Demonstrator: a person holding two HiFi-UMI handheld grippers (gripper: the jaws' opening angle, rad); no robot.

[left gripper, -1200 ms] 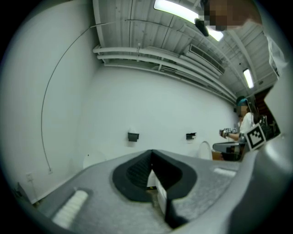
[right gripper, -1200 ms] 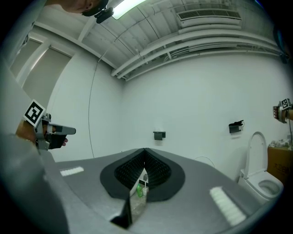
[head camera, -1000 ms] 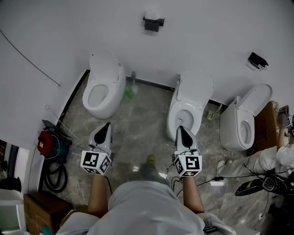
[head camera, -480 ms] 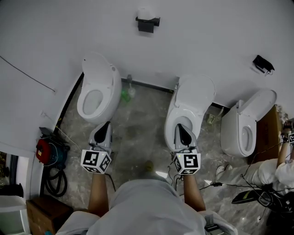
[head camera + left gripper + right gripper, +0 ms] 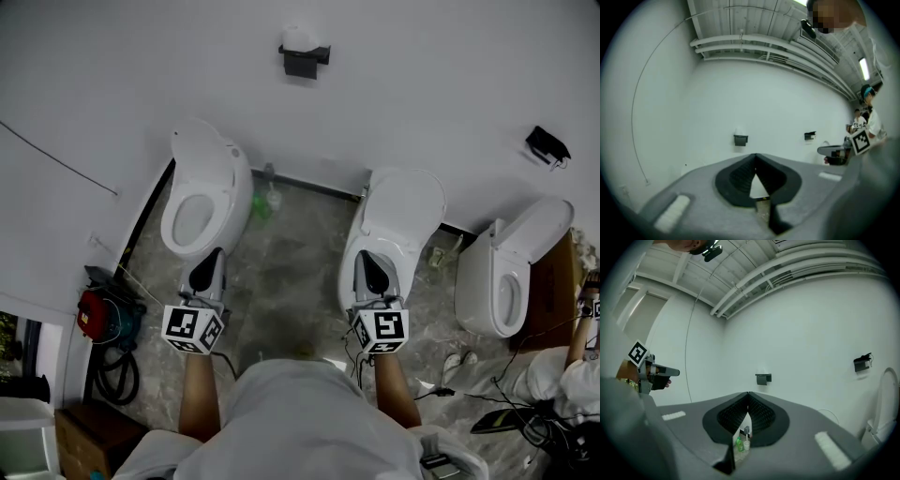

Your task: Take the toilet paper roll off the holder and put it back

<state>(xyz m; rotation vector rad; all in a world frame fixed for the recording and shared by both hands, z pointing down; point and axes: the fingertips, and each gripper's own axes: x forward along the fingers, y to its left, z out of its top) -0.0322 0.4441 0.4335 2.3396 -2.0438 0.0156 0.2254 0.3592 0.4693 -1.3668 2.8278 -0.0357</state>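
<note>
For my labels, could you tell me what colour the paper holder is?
The holder is black; head view.

The toilet paper roll (image 5: 300,37) sits on its wall holder (image 5: 306,62). The left gripper (image 5: 214,259) and right gripper (image 5: 369,263), jaws together, point toward it from well away.

Light's flat and soft, kinda dim in the head view; the wall (image 5: 422,84) goes grey and the corners darken. No hard shadows. A strip light (image 5: 864,69) blows out in the left gripper view. Both gripper views are heavy fisheye with black edges, and the left claw (image 5: 756,157) up close looks soft.
</note>
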